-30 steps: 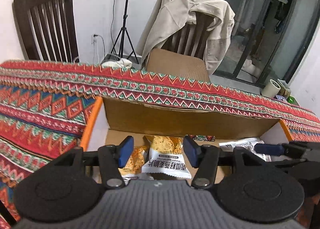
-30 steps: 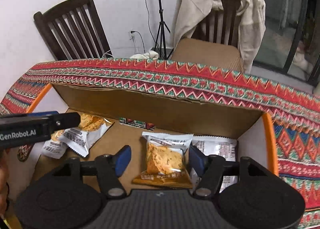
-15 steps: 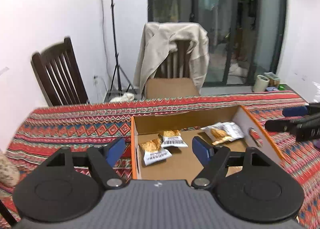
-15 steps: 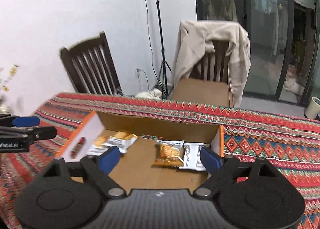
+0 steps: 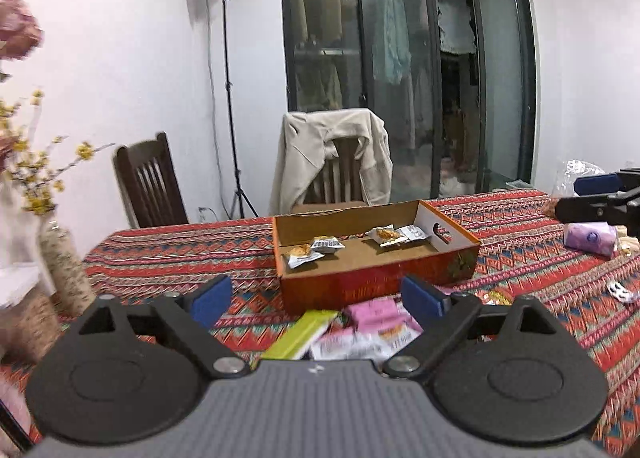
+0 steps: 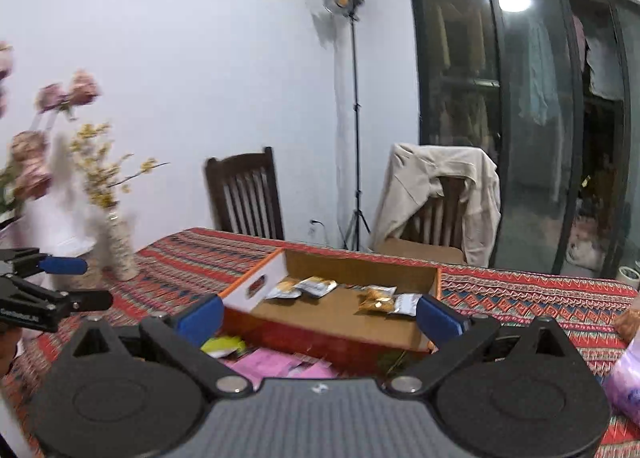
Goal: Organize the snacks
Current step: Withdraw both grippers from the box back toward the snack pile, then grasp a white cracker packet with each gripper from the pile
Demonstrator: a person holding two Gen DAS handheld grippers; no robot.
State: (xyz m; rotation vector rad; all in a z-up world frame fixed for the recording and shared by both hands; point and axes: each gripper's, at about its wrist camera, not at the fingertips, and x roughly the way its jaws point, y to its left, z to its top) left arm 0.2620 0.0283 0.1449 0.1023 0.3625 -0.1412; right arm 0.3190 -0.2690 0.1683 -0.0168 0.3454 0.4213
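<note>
A shallow cardboard box [image 5: 360, 278] with orange rims sits on the patterned tablecloth. It holds two pairs of small snack packets, one pair to the left [image 5: 308, 252] and one to the right [image 5: 394, 234]. Loose pink packets [image 5: 376, 314] and a green packet [image 5: 304, 332] lie on the cloth in front of the box. My left gripper [image 5: 316, 296] hovers over these loose snacks, its jaws opening with nothing between them. My right gripper [image 6: 320, 318] hangs before the box [image 6: 256, 286], jaws opening and empty too. Below it lie pink packets [image 6: 272, 364].
A vase of flowers [image 5: 60, 262] stands at the table's left end. A purple tissue pack [image 5: 590, 236] and a plastic bag [image 5: 580, 174] lie at the right end. Two chairs, one with a beige jacket [image 5: 332, 154], and a light stand [image 5: 230, 98] stand behind.
Both grippers have pulled back and up from inside the box, and their jaws have widened. The snack packets stay in the box; loose snacks in front of it have come into view.
</note>
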